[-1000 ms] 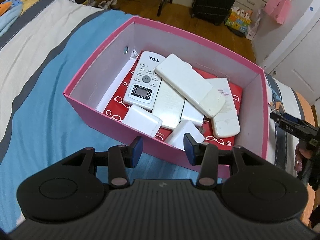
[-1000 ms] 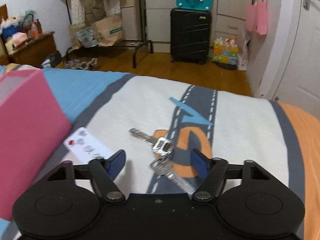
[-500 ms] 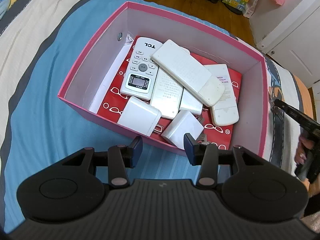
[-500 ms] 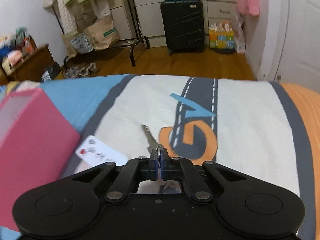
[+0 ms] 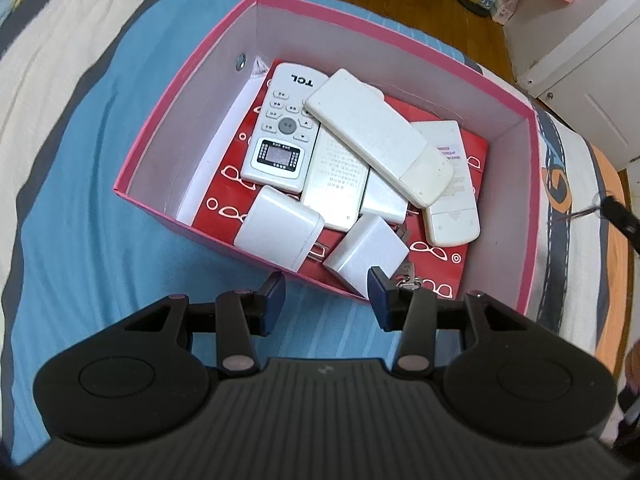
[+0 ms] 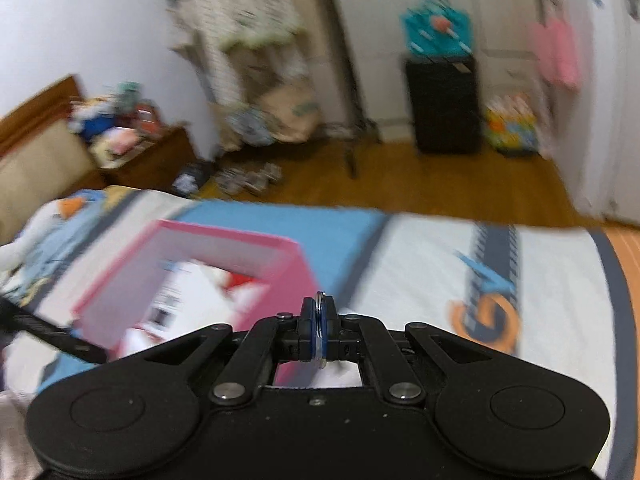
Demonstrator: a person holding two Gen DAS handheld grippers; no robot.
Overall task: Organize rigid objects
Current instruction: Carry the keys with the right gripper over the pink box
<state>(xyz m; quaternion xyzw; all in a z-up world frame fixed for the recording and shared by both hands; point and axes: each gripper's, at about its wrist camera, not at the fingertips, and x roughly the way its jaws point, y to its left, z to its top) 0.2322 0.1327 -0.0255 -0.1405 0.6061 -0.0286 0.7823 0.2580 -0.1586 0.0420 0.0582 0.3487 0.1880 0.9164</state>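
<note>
A pink box (image 5: 532, 216) lies on the bed. It holds several white remotes, among them a TCL remote (image 5: 284, 124), two white chargers (image 5: 280, 234), and a set of keys (image 5: 408, 278) near its front wall. My left gripper (image 5: 328, 296) is open and empty above the box's near edge. My right gripper (image 6: 319, 330) is shut on a key ring (image 6: 320, 308) and is lifted off the bed, to the right of the box (image 6: 296, 256). The keys hang out of sight below it. The right gripper's tip (image 5: 618, 210) shows at the right edge of the left wrist view.
The bedspread (image 5: 80, 184) has blue, white, grey and orange stripes. Beyond the bed are a wooden floor, a black suitcase (image 6: 444, 104), a clothes rack (image 6: 256, 40) and a cluttered side table (image 6: 132, 148). The right wrist view is motion-blurred.
My right gripper closed on the keys lying on the bed, lifted them and swung left toward the pink box. My left gripper moved closer over the box and stayed open.
</note>
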